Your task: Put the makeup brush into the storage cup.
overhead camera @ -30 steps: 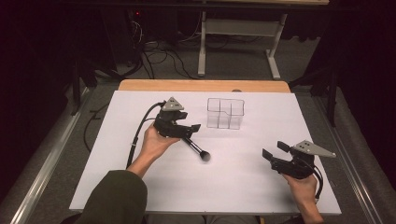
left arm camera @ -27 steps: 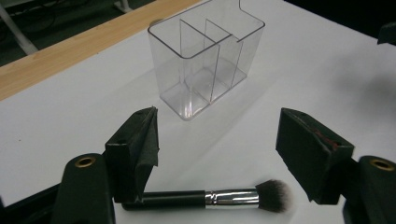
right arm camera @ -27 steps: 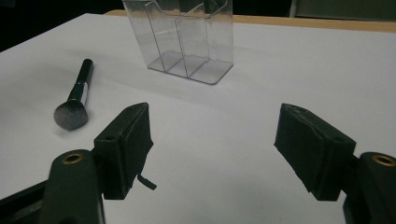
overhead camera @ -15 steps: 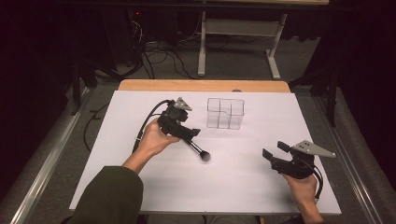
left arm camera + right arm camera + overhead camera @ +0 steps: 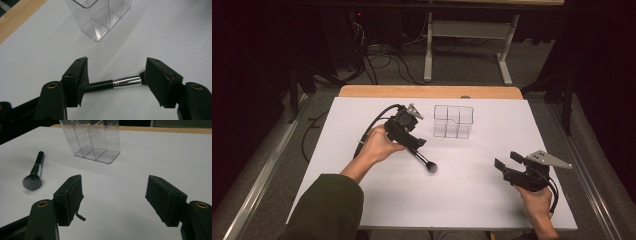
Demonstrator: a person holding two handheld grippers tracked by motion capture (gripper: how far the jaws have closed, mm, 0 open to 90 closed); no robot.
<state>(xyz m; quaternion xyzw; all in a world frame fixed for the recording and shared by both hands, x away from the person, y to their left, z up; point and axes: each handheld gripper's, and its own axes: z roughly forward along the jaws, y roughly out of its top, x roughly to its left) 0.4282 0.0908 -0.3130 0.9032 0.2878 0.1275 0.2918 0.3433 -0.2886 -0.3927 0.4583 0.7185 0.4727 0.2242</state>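
While the left gripper (image 5: 416,146) has just been closing around the brush (image 5: 423,160), its jaws stand apart and not yet pressing; a grip this far up the handle could let the head swing or slip. Lying left of centre, near the organizer (image 5: 454,121), the brush runs diagonally, bristles pointing near and right. Idle at right, the right gripper (image 5: 506,161) gapes wide.

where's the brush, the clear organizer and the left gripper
brush (image 5: 430,167), high view, on its bristle head
clear organizer (image 5: 453,121), high view, on its front wall
left gripper (image 5: 116,72), left gripper view, midway between its fingertips, above the brush handle
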